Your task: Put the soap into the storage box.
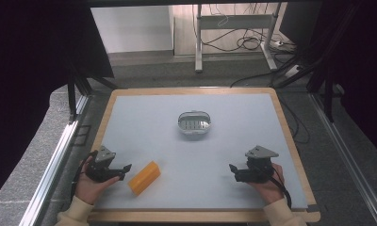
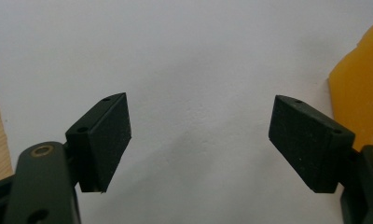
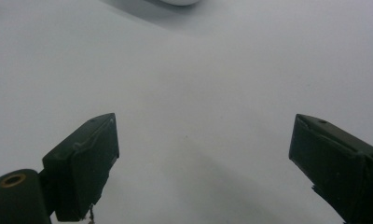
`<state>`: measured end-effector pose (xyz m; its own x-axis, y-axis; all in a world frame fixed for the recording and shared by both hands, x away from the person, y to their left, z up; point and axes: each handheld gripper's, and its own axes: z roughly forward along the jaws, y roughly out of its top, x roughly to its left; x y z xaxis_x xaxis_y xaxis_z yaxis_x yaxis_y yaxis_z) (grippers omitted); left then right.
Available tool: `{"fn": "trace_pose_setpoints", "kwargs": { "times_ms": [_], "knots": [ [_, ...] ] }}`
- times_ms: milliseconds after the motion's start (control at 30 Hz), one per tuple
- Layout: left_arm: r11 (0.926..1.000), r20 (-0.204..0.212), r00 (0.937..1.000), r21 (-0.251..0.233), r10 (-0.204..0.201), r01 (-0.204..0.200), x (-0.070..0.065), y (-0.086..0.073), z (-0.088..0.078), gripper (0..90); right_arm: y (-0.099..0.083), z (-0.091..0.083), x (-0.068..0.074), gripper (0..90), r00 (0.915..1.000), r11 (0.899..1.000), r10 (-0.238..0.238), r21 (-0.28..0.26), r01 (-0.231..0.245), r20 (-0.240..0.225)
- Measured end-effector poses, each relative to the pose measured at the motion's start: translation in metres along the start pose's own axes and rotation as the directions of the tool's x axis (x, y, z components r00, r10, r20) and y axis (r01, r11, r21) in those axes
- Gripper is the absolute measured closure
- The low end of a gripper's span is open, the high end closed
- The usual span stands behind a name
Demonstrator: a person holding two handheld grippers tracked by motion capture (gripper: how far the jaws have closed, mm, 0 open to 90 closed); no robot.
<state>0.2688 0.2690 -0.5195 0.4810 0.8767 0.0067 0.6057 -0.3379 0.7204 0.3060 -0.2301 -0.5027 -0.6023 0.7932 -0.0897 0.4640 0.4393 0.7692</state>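
**Orange block just right of the spread left gripper**

The left gripper (image 1: 126, 170) is held low over the table (image 1: 144, 113) with its jaws spread wide and nothing between them. The orange block (image 1: 144, 177) is found just beside it, to its right, apart from the jaws; its long axis is angled up and away from the gripper. In the left gripper view the block (image 2: 359, 88) is seen past the right-hand jaw. The right gripper (image 1: 232, 170), likewise spread and empty, is placed well apart, so the left is judged the nearer.
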Motion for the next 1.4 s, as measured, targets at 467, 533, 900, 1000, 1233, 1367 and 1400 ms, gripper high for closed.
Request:
{"fn": "trace_pose_setpoints", "kwargs": {
  "times_ms": [467,533,900,1000,1233,1367,1400],
  "knots": [
    [0.9989,0.108,0.9931,-0.001,-0.048,0.048,-0.005,0.018,-0.022,20.4,-0.004,-0.005,-0.001,10.3,0.9994,0.999,0.023,-0.029,-0.024,-0.026],
    [0.9991,0.093,0.9947,-0.004,-0.043,0.043,-0.006,0.020,-0.025,20.6,-0.005,-0.005,-0.002,10.8,0.9993,0.999,0.030,-0.028,-0.031,-0.020],
    [0.9976,0.063,0.9956,0.009,-0.069,0.068,0.002,0.025,-0.023,21.3,-0.008,-0.004,-0.006,12.7,0.9991,0.999,0.015,-0.036,-0.017,-0.040],
    [0.9974,0.063,0.9955,0.015,-0.071,0.070,0.004,0.025,-0.022,21.5,-0.008,-0.005,-0.005,12.9,0.9993,0.999,0.008,-0.040,-0.009,-0.037],
    [0.9978,0.062,0.9959,0.008,-0.066,0.065,0.008,0.029,-0.031,21.6,-0.009,-0.004,-0.002,12.8,0.9988,0.998,-0.032,-0.054,0.030,-0.036],
    [0.9975,0.069,0.9952,0.014,-0.070,0.069,0.007,0.031,-0.036,22.7,-0.009,-0.002,-0.001,12.8,0.9982,0.998,-0.043,-0.047,0.041,-0.042],
    [0.9975,0.073,0.9949,0.015,-0.070,0.069,0.006,0.031,-0.037,22.9,-0.009,-0.002,-0.001,12.8,0.9983,0.998,-0.042,-0.046,0.040,-0.041]
  ]
}}
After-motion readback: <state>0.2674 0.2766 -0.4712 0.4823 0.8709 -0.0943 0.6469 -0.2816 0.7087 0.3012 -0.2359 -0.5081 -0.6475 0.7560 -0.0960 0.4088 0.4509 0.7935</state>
